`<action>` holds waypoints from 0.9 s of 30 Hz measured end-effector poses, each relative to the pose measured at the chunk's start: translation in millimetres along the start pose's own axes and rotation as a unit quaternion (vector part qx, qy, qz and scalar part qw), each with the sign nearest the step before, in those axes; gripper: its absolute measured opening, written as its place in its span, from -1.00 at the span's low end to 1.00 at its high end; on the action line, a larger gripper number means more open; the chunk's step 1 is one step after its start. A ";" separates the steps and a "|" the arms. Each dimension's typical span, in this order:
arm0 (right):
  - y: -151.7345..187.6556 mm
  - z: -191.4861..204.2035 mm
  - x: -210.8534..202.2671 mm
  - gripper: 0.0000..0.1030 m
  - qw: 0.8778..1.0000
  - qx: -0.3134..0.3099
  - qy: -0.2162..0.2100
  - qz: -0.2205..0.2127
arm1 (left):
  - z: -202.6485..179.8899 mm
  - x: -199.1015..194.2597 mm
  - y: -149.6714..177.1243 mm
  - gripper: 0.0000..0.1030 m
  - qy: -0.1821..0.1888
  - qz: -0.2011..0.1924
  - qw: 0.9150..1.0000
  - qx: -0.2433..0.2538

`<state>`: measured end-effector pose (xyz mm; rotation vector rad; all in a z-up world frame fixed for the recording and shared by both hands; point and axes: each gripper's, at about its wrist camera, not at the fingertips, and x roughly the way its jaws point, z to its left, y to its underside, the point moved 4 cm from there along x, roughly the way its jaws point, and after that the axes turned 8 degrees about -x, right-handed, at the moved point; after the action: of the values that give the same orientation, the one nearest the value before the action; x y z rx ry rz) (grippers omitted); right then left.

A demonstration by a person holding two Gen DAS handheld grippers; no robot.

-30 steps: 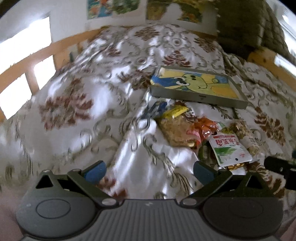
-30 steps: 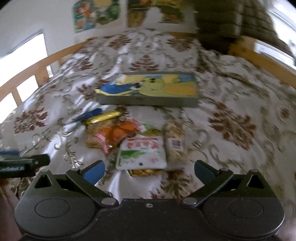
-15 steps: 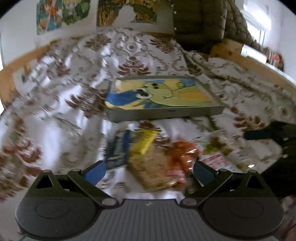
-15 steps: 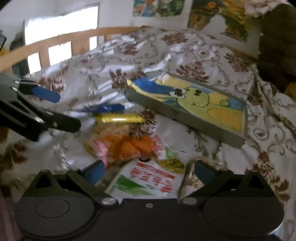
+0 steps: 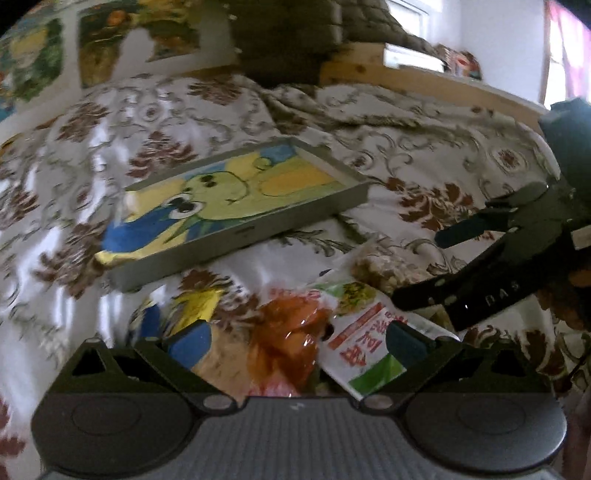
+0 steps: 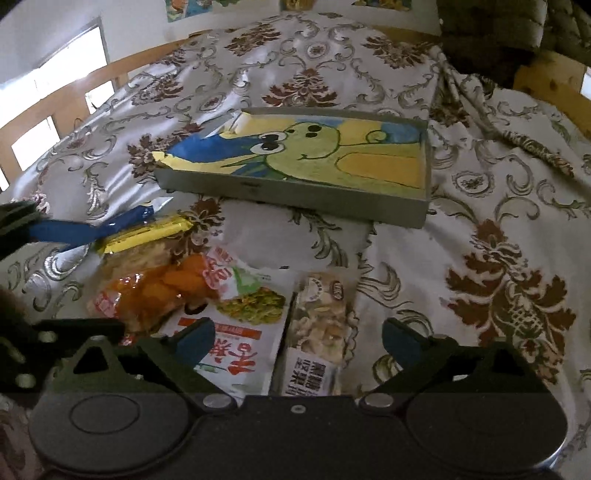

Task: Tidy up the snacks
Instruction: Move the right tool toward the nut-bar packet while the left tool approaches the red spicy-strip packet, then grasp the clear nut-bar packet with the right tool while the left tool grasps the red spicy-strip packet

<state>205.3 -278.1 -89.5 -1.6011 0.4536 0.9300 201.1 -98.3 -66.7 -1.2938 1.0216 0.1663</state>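
A snack pile lies on the bed in front of a grey tray (image 5: 240,236) (image 6: 295,192) with a cartoon lining. My left gripper (image 5: 297,341) is open, low over an orange packet (image 5: 288,332) (image 6: 159,291). My right gripper (image 6: 297,338) hangs over a white and green packet (image 6: 240,332) (image 5: 362,332) and a clear nut packet (image 6: 325,321) (image 5: 388,269). Its jaws are closing, with both packets between them and the pads not touching. A yellow bar (image 6: 144,232) (image 5: 195,306) and a blue bar (image 6: 125,221) lie at the left.
The bed's shiny floral coverlet (image 6: 498,240) is rumpled. A wooden rail (image 6: 74,96) runs along the left and a wooden board (image 5: 424,81) along the far right. A dark quilted cushion (image 5: 288,33) leans at the head. Posters (image 5: 110,40) hang on the wall.
Both grippers have come down and closer to the snack pile. The left one has rolled and swung right, so the tray and packets now lie ahead of it.
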 end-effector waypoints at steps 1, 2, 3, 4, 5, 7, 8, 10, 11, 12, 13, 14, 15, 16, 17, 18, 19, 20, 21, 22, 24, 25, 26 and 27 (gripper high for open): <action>0.7 0.4 1.0 0.82 1.000 -0.001 -0.003 0.002 | -0.4 6.5 -2.5 1.00 0.006 0.009 1.000 0.004; 1.9 0.5 2.8 0.76 1.000 -0.001 -0.005 0.005 | 0.8 12.4 -4.2 1.00 0.013 0.019 1.000 0.005; 2.7 0.9 5.3 0.72 1.000 -0.001 -0.007 0.009 | 2.7 19.6 -5.5 0.98 0.018 0.030 0.999 0.006; 3.6 1.7 6.9 0.66 1.000 0.000 -0.009 0.015 | 4.6 26.2 -6.9 0.95 0.023 0.042 0.999 0.006; 4.7 1.2 9.0 0.61 1.000 0.003 -0.011 0.018 | 6.6 32.3 -8.4 0.93 0.026 0.052 0.998 0.006; 6.2 -1.4 13.0 0.50 0.999 0.014 -0.017 0.025 | 12.2 41.4 -10.9 0.84 0.029 0.069 0.997 -0.001; 6.7 -2.3 14.5 0.40 0.999 0.021 -0.022 0.027 | 15.6 45.1 -12.0 0.81 0.035 0.078 0.996 -0.009; 7.5 -4.1 16.8 0.28 0.999 0.034 -0.026 0.031 | 22.8 50.9 -13.6 0.65 0.049 0.092 0.994 -0.030; 7.6 -5.2 17.7 0.22 0.998 0.039 -0.025 0.031 | 26.7 53.5 -14.1 0.62 0.057 0.098 0.993 -0.042; 7.7 -6.6 18.6 0.18 0.998 0.042 -0.023 0.033 | 30.4 55.6 -14.2 0.55 0.062 0.103 0.991 -0.055; 8.2 -8.2 19.4 0.09 0.998 0.045 -0.020 0.034 | 34.1 57.6 -13.9 0.49 0.064 0.108 0.990 -0.067; 8.6 -9.4 20.7 0.04 0.998 0.048 -0.019 0.035 | 37.8 59.8 -13.2 0.48 0.065 0.113 0.988 -0.078; 9.4 -10.5 22.5 0.03 0.998 0.052 -0.019 0.039 | 41.2 62.3 -12.2 0.46 0.067 0.117 0.987 -0.088; 10.2 -11.5 24.8 0.03 0.997 0.056 -0.020 0.043 | 44.1 64.3 -11.5 0.44 0.068 0.120 0.986 -0.098; 10.9 -12.0 26.9 0.03 0.997 0.060 -0.022 0.046 | 46.4 65.6 -10.4 0.43 0.069 0.120 0.985 -0.105; 11.3 -12.1 28.6 0.03 0.997 0.061 -0.022 0.048 | 46.7 66.0 -9.9 0.43 0.070 0.118 0.985 -0.108; 12.0 -12.4 29.7 0.03 0.997 0.061 -0.020 0.048 | 46.9 66.4 -9.1 0.43 0.071 0.116 0.985 -0.110; 11.9 -12.6 30.9 0.03 0.997 0.061 -0.020 0.048 | 46.4 66.8 -8.2 0.43 0.072 0.115 0.985 -0.111; 12.0 -12.8 31.8 0.02 0.997 0.062 -0.020 0.049 | 45.5 67.5 -7.7 0.45 0.072 0.116 0.984 -0.113; 12.1 -13.0 32.8 0.03 0.997 0.064 -0.020 0.050 | 44.9 68.3 -6.6 0.48 0.070 0.116 0.984 -0.113; 12.3 -15.2 34.8 -0.09 0.996 0.073 -0.018 0.053 | 40.8 68.7 -6.8 0.49 0.064 0.115 0.986 -0.107; 13.1 -16.9 35.6 -0.22 0.996 0.075 -0.011 0.055 | 39.6 68.8 -6.9 0.48 0.061 0.115 0.986 -0.105; 13.4 -17.9 35.8 -0.22 0.995 0.077 -0.011 0.055 | 39.0 68.8 -7.2 0.45 0.057 0.115 0.986 -0.105; 13.7 -18.7 35.4 -0.22 0.995 0.081 -0.012 0.055 | 38.4 68.8 -7.2 0.31 0.052 0.117 0.986 -0.106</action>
<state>222.9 -292.4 -125.3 -1.4279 0.5900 0.9681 265.6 -97.2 -112.5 -1.3830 1.2725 0.3982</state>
